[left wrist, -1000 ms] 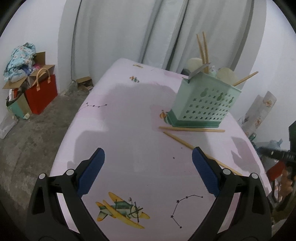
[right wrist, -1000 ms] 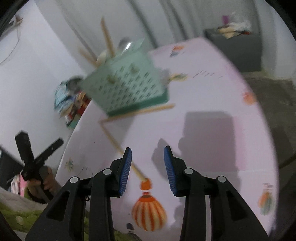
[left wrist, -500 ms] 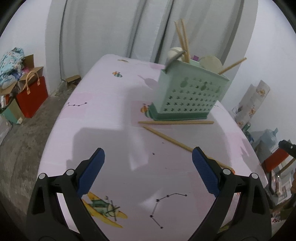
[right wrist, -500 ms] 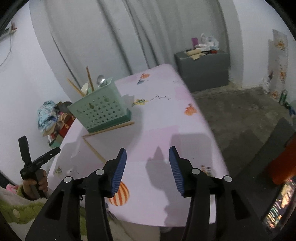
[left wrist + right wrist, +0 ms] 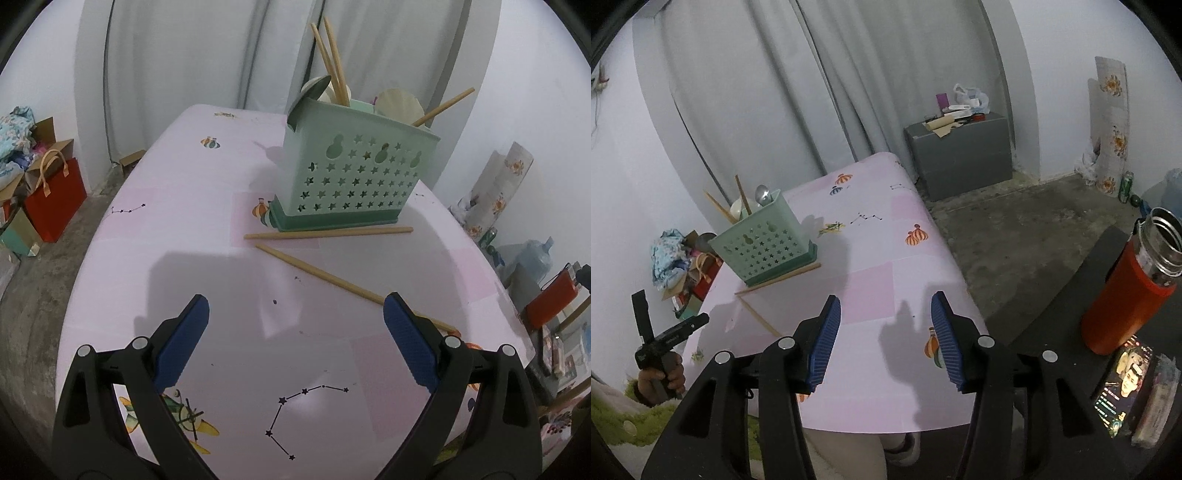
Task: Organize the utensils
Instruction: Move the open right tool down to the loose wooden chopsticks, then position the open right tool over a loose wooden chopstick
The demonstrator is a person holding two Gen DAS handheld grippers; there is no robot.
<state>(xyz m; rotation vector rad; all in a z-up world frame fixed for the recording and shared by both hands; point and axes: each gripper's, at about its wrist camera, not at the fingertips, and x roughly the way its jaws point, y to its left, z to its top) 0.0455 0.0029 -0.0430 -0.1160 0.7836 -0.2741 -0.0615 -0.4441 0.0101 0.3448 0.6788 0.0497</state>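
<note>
Pink cloth with little planes and balloons covers my table (image 5: 177, 236). Toward its far end stands the green basket (image 5: 354, 181), chopsticks and spoons upright inside. One chopstick (image 5: 328, 232) lies against its base, another (image 5: 332, 277) slants toward the right edge. My left gripper (image 5: 295, 339) hangs wide open, empty. My right gripper (image 5: 884, 332) has just been opening, nothing between.

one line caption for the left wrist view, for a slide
Open left tongs hover over a pink tablecloth, facing two loose chopsticks beside a mint utensil basket.
</note>
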